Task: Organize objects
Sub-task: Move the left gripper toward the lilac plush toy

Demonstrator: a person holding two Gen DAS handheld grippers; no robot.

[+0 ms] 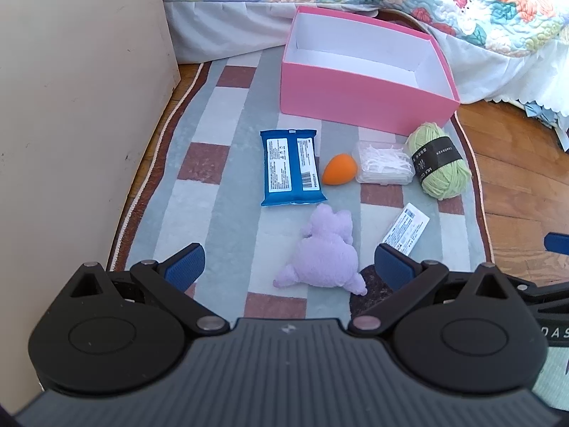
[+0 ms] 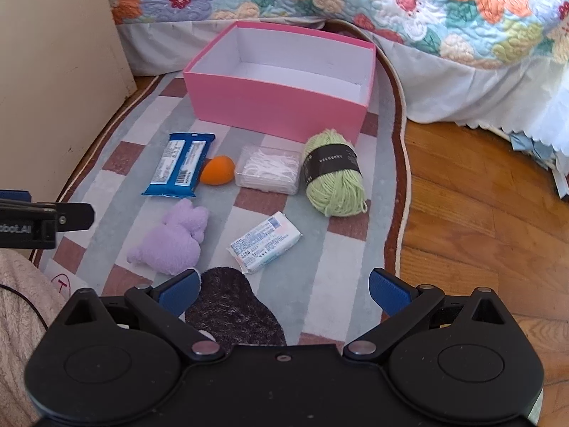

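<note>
Ahead of the wide-apart jaws, a fuzzy lilac plush toy (image 1: 325, 254) lies on a flat-woven checked rug (image 1: 227, 213), beyond it a glossy blue plastic packet (image 1: 291, 167), a smooth matt orange sponge (image 1: 339, 169), a clear plastic box (image 1: 384, 162), soft green yarn (image 1: 441, 162), and a matt pink cardboard box (image 1: 355, 103).

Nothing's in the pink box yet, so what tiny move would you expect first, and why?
Probably the left gripper eases down onto the purple plush toy: its fingers are open, the toy lies nearest between them, and the pink box behind stands empty.
</note>
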